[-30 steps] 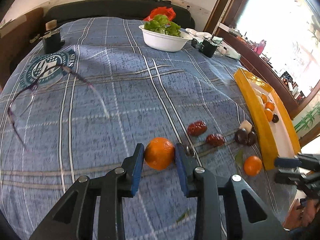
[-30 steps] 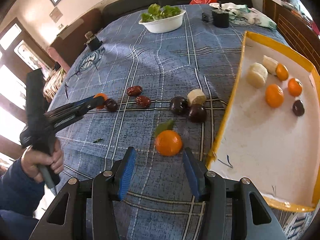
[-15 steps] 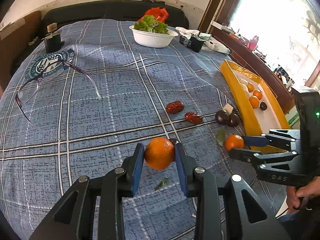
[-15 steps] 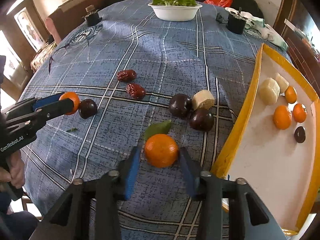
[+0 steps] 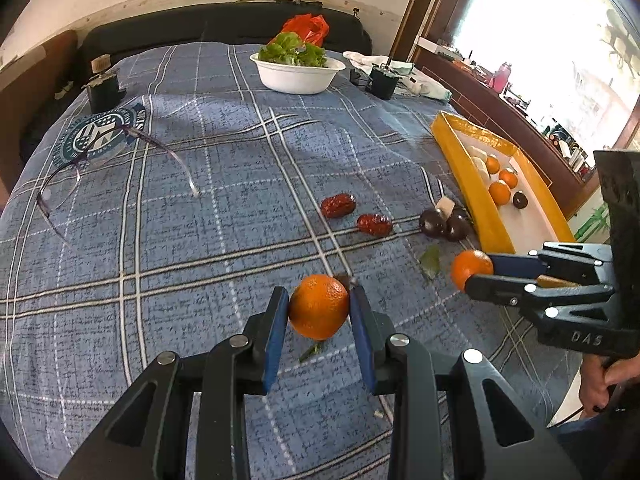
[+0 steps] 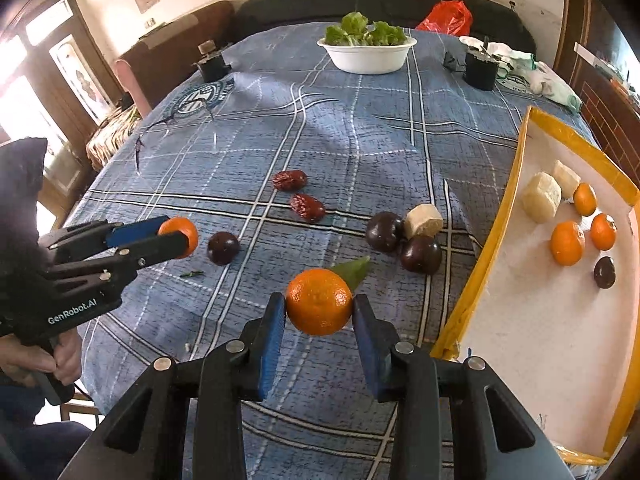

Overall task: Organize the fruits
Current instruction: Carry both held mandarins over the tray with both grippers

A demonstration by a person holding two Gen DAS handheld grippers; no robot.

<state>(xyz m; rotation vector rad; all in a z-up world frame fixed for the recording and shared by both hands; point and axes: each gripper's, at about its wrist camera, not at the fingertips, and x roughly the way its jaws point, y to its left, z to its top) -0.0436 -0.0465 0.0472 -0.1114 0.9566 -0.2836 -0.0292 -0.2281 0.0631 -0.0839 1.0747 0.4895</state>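
Your left gripper (image 5: 319,307) is closed on an orange (image 5: 319,306), pads touching both its sides, lifted clear of the blue cloth (image 5: 200,200). Your right gripper (image 6: 319,307) pinches a second orange (image 6: 319,306) the same way. The yellow tray (image 6: 494,236) lies at three o'clock in the right view and already holds oranges. Carry the right orange over the rim first. Bring it low above bare white floor before opening, so it doesn't roll. Keep the left arm back to avoid crossing.
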